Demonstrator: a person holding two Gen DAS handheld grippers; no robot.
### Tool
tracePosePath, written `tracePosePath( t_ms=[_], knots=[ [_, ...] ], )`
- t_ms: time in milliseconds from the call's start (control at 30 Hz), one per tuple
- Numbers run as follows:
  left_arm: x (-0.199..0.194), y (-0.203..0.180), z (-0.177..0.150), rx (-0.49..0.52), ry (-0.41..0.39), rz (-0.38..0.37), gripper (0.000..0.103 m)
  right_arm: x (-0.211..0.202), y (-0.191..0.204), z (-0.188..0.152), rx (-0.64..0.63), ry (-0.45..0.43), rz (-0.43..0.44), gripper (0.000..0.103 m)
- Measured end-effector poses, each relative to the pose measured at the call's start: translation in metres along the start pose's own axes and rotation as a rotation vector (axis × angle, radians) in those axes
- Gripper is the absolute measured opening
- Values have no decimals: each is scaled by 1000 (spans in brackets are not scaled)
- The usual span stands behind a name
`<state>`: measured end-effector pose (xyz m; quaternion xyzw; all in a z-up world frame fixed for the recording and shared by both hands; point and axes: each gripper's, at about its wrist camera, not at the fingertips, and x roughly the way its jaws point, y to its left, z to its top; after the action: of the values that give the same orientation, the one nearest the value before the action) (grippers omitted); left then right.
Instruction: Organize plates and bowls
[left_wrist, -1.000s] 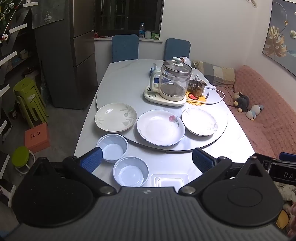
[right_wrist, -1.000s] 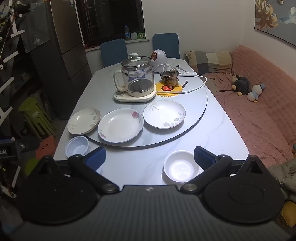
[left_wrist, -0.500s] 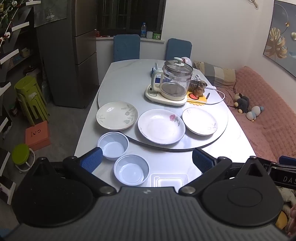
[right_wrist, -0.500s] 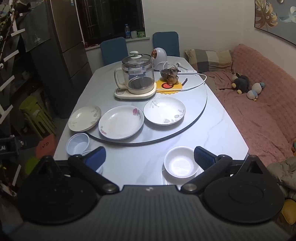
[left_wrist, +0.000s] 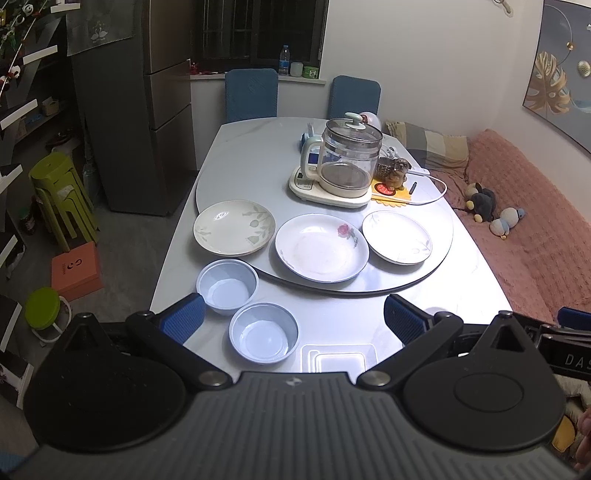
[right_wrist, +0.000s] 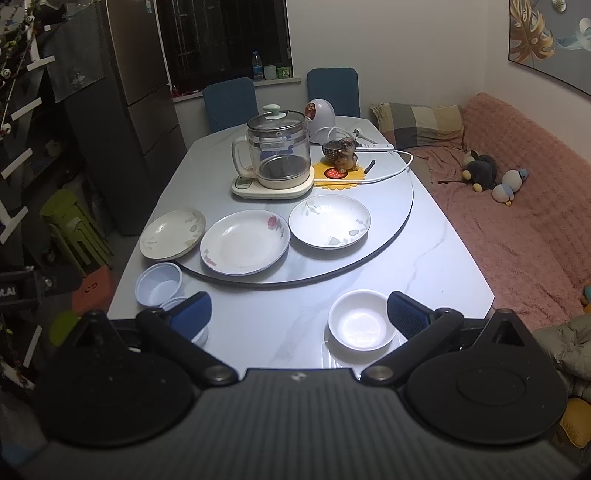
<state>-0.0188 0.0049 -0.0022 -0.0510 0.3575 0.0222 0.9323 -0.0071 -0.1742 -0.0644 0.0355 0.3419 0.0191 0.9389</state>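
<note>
So nothing's been picked up yet, as far as I can judge this is the very start, both grippers just hanging back over the near edge of the table sizing things up. The left gripper has its jaws spread wide with nothing between them, and same deal for the right gripper, wide open and empty. Three plates sit in a row along the front of the lazy susan: a cream leaf plate on the left that hangs partly over the turntable's edge, a bigger rose plate in the middle, and a white leaf plate on the right, all just beside each other and not stacked. Closer in, on the table itself, two blue bowls: the far blue bowl and the near blue bowl, near each other, off to the left. A white bowl sits on the right side, right by the right gripper's finger, and it looks like it's resting on a flat white tray, though I can't tell for sure. A glass kettle is behind the plates, well out of the way. My guess for the next move: drop the left gripper onto the rim of one blue bowl and nest it in the other, or pinch a plate edge to start a stack. Plate rims are thin and low, so the approach needs to come in shallow.
</note>
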Motion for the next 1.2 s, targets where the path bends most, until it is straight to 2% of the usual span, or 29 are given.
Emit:
tracePosePath(
  t_ms=[367, 533, 1200],
  knots=[
    [-3, 0, -9, 2, 18, -26, 103, -10, -2, -13, 21, 10, -29, 103],
    [1, -1, -14, 12, 43, -15, 103, -9, -2, -16, 28, 30, -34, 103],
    [-7, -5, -16, 27, 35, -25, 103, -6, -6, -21, 29, 50, -23, 103]
  ],
)
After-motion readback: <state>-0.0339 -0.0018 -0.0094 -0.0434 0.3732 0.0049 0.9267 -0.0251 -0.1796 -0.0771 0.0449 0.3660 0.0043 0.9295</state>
